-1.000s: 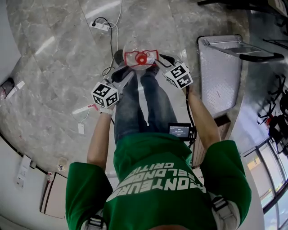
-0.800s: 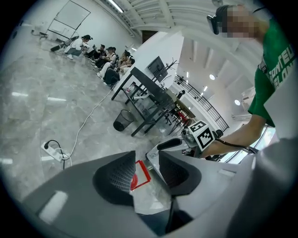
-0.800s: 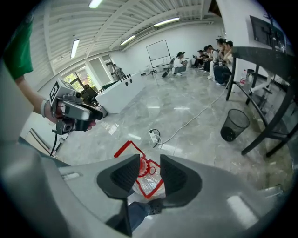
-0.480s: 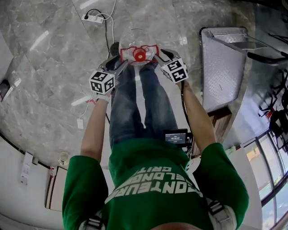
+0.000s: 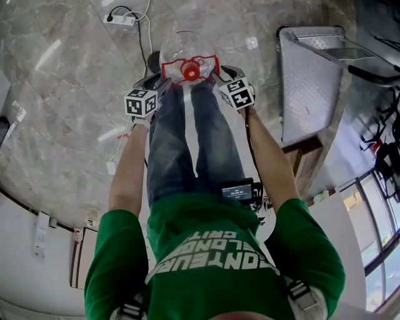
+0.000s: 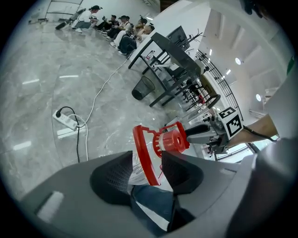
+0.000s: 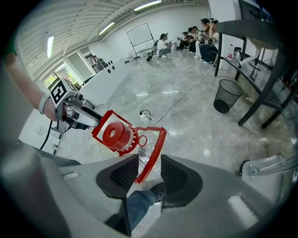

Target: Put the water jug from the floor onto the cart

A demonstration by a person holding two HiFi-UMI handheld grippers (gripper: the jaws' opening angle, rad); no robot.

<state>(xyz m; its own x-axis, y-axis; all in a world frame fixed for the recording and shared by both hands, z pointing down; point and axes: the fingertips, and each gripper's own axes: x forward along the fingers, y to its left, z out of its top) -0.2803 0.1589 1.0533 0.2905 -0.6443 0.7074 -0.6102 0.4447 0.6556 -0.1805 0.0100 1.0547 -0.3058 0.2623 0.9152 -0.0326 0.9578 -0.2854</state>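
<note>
Water jug point(image 5: 186, 56) stands on the floor point(image 5: 75, 94), with the cart point(image 5: 306, 87) nearby in head view. Only the gripper views show the left hand-held gripper point(image 6: 146, 160) and right hand-held gripper point(image 7: 150, 162), jaws having just opened wide, straddling its red handle point(image 6: 143, 153) unclamped.

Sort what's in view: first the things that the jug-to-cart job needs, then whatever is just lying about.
Job things:
- water jug
- its red handle
- cart
- left gripper and right gripper: jaws have just been opening, with the handle between them, unclamped

Lying about:
- power strip
- wastebasket
- desk
</note>
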